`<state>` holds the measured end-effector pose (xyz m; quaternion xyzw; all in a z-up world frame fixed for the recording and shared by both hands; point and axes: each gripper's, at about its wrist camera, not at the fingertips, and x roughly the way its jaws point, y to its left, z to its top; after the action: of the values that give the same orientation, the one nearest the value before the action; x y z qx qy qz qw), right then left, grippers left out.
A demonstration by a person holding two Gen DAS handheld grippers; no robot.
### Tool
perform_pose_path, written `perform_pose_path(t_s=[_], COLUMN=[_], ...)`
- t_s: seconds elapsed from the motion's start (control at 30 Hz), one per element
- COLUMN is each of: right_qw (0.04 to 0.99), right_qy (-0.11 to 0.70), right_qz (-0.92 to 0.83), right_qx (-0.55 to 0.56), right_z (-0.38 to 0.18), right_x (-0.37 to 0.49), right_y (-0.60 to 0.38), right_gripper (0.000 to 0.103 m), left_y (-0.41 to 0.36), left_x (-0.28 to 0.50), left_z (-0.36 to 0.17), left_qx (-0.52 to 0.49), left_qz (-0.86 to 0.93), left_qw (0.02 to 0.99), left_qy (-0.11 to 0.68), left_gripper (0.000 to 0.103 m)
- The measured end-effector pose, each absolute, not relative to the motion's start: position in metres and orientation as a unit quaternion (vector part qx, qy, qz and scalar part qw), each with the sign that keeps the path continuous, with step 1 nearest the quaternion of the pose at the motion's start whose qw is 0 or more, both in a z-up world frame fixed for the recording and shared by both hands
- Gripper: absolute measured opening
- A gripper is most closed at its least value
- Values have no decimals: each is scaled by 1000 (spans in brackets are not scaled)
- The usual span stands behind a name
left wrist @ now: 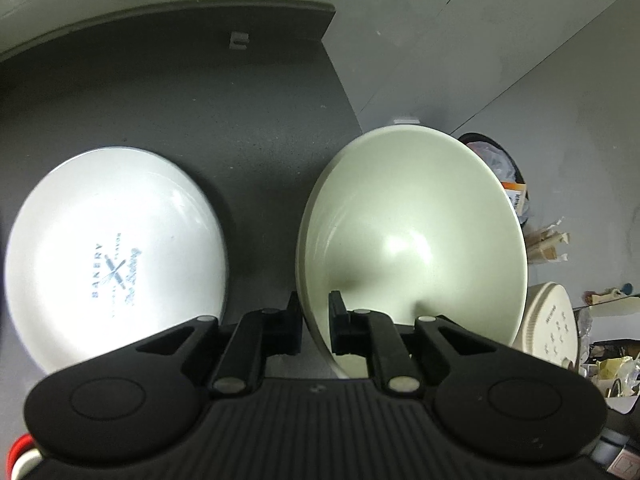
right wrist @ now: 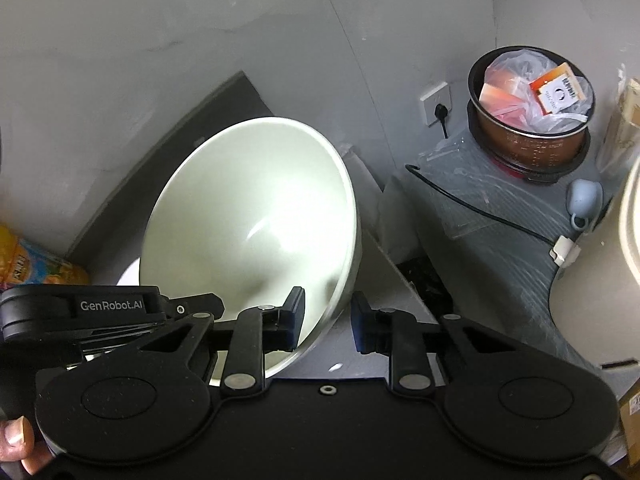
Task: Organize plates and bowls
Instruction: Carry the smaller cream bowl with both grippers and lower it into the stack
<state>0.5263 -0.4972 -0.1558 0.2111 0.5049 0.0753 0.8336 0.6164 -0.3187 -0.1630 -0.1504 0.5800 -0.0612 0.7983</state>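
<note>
A pale green bowl (left wrist: 416,236) is tilted on its side above the right end of the dark grey table (left wrist: 180,100). My left gripper (left wrist: 315,320) is shut on its near rim, one finger inside and one outside. A white plate (left wrist: 116,256) with blue "BAKERY" print lies flat on the table to the left. In the right wrist view the same bowl (right wrist: 256,232) is tilted, and my right gripper (right wrist: 328,322) is open with the bowl's rim between its fingers. The left gripper's body (right wrist: 80,312) shows at lower left.
Beyond the table's right edge are a rice cooker pot (right wrist: 528,116) stuffed with bags, a wall socket (right wrist: 436,104) with a black cable, a blue cup (right wrist: 584,200) and a cream appliance (left wrist: 552,320). An orange drink pack (right wrist: 32,264) sits at left.
</note>
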Motion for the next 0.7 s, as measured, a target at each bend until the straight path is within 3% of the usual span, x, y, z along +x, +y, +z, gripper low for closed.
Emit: perform_pose_path(t_s=[0.7], right_qw=[861], right_qy=[462], right_qz=[82], right_qx=[197], right_z=[-94], right_x=[438], right_y=[-431], right_gripper=[24], left_y=[-232], left_x=[522], left_z=[-110], left_qx=[-172], left_qz=[-83], left_qw=[817], left_qy=[544], left_gripper=[11])
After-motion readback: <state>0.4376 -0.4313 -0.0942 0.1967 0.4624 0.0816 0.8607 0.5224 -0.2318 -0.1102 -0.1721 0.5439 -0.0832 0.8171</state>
